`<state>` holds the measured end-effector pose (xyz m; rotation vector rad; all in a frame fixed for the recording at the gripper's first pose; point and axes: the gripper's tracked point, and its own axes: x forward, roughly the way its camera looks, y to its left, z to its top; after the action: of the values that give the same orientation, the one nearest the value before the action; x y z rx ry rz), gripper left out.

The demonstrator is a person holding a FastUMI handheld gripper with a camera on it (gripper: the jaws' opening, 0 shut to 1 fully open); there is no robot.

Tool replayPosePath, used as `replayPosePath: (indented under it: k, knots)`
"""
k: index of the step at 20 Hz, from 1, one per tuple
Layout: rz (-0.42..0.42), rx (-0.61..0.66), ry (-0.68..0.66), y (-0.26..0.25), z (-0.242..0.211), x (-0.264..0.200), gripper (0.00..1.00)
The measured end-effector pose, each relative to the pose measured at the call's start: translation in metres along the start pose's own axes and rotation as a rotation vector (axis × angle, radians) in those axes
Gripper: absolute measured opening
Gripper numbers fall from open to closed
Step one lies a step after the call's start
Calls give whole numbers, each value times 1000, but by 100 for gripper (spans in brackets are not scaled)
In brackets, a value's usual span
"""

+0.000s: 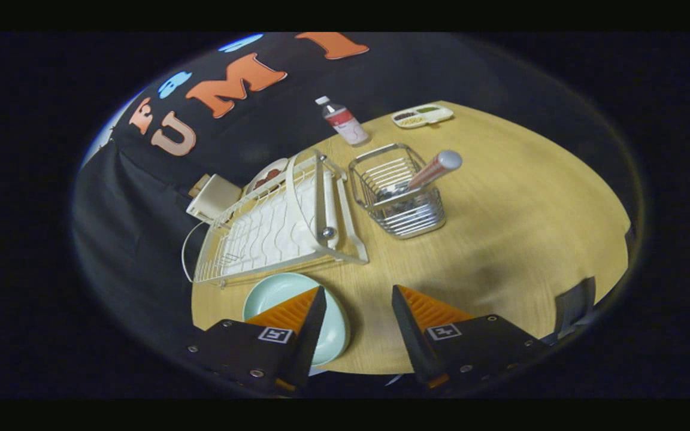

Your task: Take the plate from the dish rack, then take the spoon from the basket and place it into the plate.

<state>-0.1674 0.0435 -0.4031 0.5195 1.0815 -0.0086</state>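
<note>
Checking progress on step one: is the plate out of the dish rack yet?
Out. The plate lies flat on the table beside the dish rack, partly under one finger of the open tool.

mint plate (pixel 279 290) (cream dish rack (pixel 273 227))

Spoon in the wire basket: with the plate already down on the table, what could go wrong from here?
1. The spoon leans steeply out of the wire basket; the open hand-held gripper could slip off its round handle.
2. The basket looks light and may tip or drag while lifting.
3. The plate lies near the table edge, partly under one finger; a knock could push it off.
</note>
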Motion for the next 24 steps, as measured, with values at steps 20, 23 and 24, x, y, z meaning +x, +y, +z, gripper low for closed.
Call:
replayPosePath:
  k: [20, 23, 24]
  knots:
    - [-87, -402, -370, -10, 89, 3, 61]
    - [-90, -446, -378, -2, 88, 4, 52]
    - [-96, -455, -378, -1, 89, 6, 50]
